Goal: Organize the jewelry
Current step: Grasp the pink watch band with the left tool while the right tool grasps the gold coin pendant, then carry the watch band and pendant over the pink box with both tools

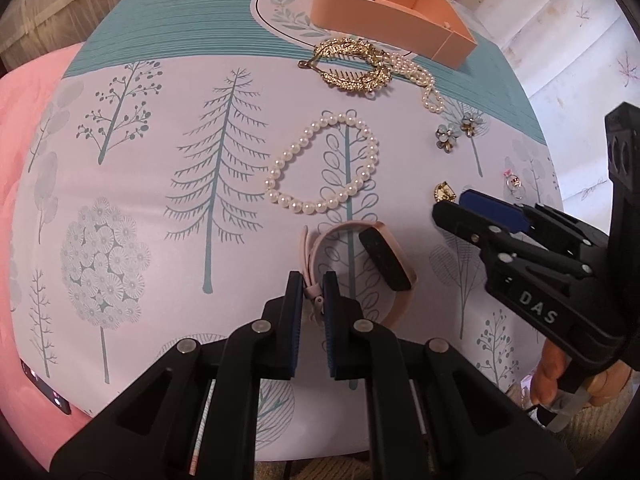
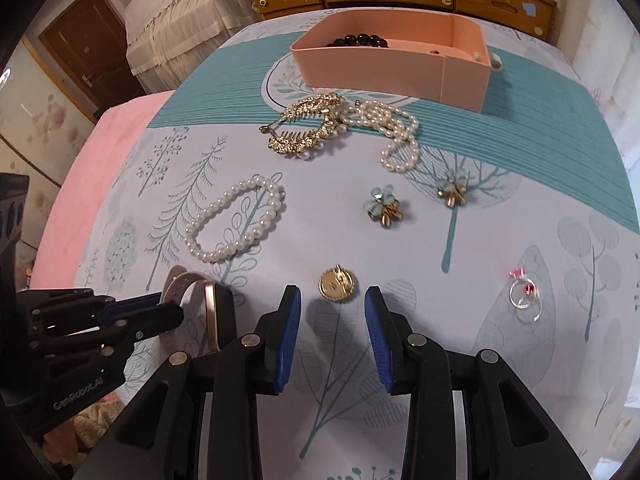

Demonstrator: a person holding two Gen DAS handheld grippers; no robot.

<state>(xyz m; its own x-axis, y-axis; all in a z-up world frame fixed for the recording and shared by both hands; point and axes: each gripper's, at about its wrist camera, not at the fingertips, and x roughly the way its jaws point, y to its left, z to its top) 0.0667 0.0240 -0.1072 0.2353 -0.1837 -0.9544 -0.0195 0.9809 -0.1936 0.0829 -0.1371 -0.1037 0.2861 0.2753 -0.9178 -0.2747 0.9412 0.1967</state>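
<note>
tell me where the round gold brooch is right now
In the right wrist view the round gold brooch lies flat on the tablecloth, just beyond the open right gripper, between the watch and the clear ring.

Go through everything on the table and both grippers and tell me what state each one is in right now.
left gripper: shut on the watch strap
pink watch: on the table, strap pinched
right gripper: open, nothing between the pads
gold brooch: lying flat on the table, just ahead of the right gripper
pearl bracelet: loose on the table
pink box: open, dark beads inside
clear ring: loose on the table
</note>
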